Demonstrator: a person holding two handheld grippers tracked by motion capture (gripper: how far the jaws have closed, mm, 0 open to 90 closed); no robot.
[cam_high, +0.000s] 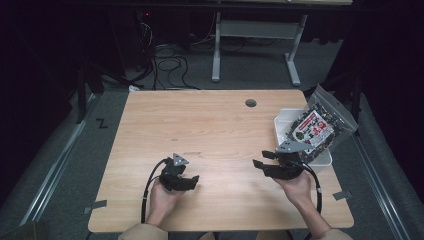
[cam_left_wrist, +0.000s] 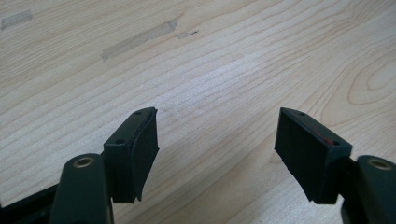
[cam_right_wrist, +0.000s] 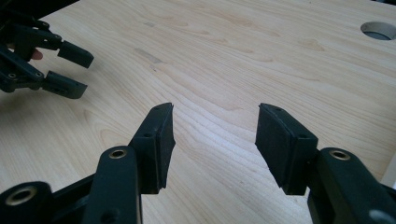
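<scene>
While both hands rested low over the wooden table (cam_high: 220, 130), the left gripper (cam_high: 192, 182) sat near the front-left part of the tabletop, jaws spread with bare wood between them. Its own view showed the 2 black pads (cam_left_wrist: 142, 149) apart over pale grain, with a strip of worn tape residue (cam_left_wrist: 140, 38) farther off. A black cable (cam_high: 149, 185) looped from it back past the left hand (cam_high: 165, 197).

At the front-right, the right gripper (cam_high: 260, 159) pointed toward the table's middle, jaws also spread wide, nothing between them. The right hand (cam_high: 295, 187) held it from below, and its grey three-cornered plate (cam_high: 291, 146) sat just in front of a white tray (cam_high: 285, 119) at the right edge. In its own view the left gripper (cam_right_wrist: 70, 70) showed at the upper left, well apart, and a round cable hole (cam_right_wrist: 378, 30) at the upper right.

Nearest thing to the right gripper was a clear snack bag (cam_high: 315, 130), dark pieces inside, lying tilted in the white tray and sticking out over its far rim. Its label was white with red and green print; the writing was too small to read, so no brand could be told. Neither gripper touched the bag.
</scene>
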